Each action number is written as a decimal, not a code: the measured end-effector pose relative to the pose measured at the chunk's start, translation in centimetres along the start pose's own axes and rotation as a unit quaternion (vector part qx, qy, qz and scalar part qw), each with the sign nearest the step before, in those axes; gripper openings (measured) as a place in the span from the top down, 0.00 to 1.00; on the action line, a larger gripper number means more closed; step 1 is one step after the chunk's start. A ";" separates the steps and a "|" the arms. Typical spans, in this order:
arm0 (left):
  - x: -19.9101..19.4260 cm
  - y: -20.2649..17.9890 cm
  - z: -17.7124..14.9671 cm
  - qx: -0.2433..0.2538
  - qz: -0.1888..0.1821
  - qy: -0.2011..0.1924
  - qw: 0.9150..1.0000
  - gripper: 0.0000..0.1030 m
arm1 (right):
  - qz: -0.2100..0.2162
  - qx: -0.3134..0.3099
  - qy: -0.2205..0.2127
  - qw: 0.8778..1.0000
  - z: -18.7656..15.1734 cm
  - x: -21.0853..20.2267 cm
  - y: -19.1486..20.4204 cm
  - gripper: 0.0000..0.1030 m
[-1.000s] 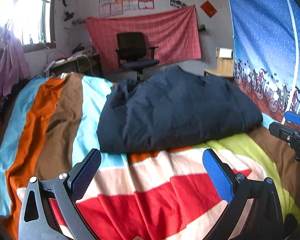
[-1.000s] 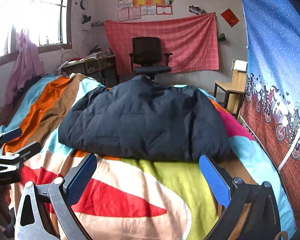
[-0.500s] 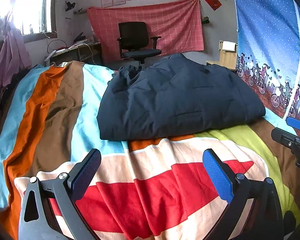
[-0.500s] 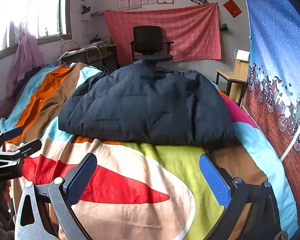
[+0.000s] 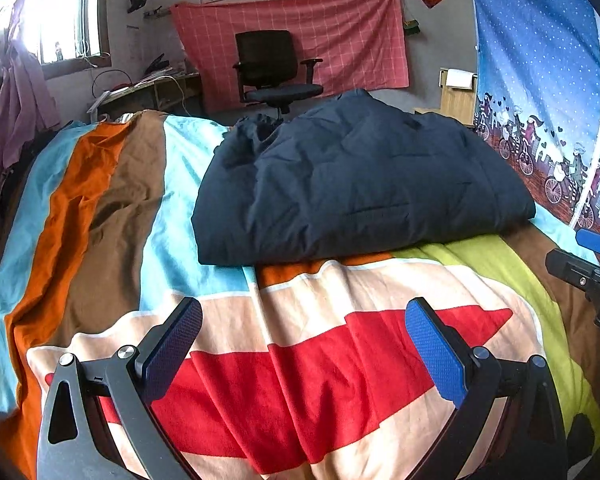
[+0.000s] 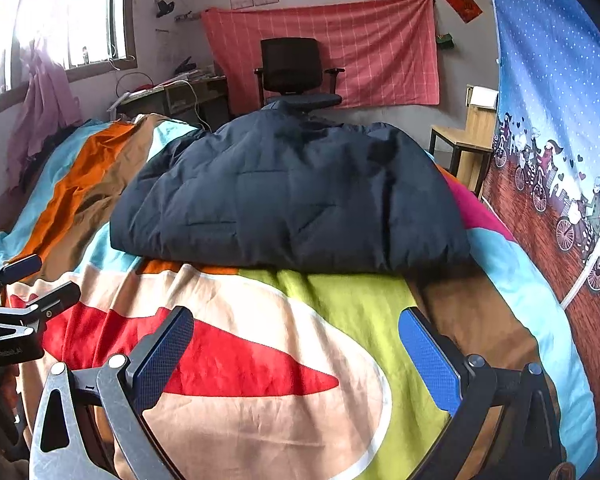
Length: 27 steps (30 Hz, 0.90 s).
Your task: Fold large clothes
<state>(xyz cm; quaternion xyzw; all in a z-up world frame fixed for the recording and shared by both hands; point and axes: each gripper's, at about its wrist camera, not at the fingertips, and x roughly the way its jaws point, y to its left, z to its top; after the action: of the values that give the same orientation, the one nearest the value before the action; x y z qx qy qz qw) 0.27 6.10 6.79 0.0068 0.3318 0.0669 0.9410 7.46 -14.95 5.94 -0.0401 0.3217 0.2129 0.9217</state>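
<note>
Your left hand-held gripper (image 5: 302, 348) and right hand-held gripper (image 6: 296, 354) both gape wide, holding nothing, low in frame; the folded navy jacket (image 5: 360, 184) lies mid-frame on the striped bedspread (image 5: 308, 360).

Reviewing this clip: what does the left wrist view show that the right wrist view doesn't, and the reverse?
Only the left wrist view shows the right gripper at its right edge. Only the right wrist view shows the left gripper at its left edge and the bedspread's magenta patch. Both show the folded navy jacket lying on the striped bedspread, the office chair, and open, empty jaws.
</note>
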 end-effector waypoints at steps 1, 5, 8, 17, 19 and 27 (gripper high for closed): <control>-0.1 0.0 0.0 -0.001 0.000 -0.001 1.000 0.03 | 0.001 0.000 -0.001 1.000 0.0 0.0 0.0 0.00; -0.3 0.1 0.1 -0.003 0.000 -0.005 1.000 0.03 | 0.004 -0.001 -0.007 1.000 0.0 -0.3 0.0 0.00; -0.3 0.1 0.1 -0.004 0.000 -0.006 1.000 0.03 | 0.004 -0.001 -0.008 1.000 0.0 -0.3 0.0 0.00; -0.4 0.1 0.2 -0.003 0.000 -0.008 1.000 0.03 | 0.004 -0.001 -0.007 1.000 0.0 -0.3 0.0 0.00; -0.4 0.0 0.2 -0.003 -0.001 -0.009 1.000 0.03 | 0.004 -0.001 -0.008 1.000 0.0 -0.3 0.1 0.00; -0.5 0.0 0.5 -0.002 -0.003 -0.013 1.000 0.03 | 0.004 -0.001 -0.008 1.000 0.0 -0.3 0.1 0.00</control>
<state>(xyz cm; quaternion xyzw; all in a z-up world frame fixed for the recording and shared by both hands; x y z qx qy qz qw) 0.17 6.04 7.51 0.0045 0.3189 0.0650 0.9455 7.21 -15.02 6.18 -0.0378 0.3143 0.2171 0.9234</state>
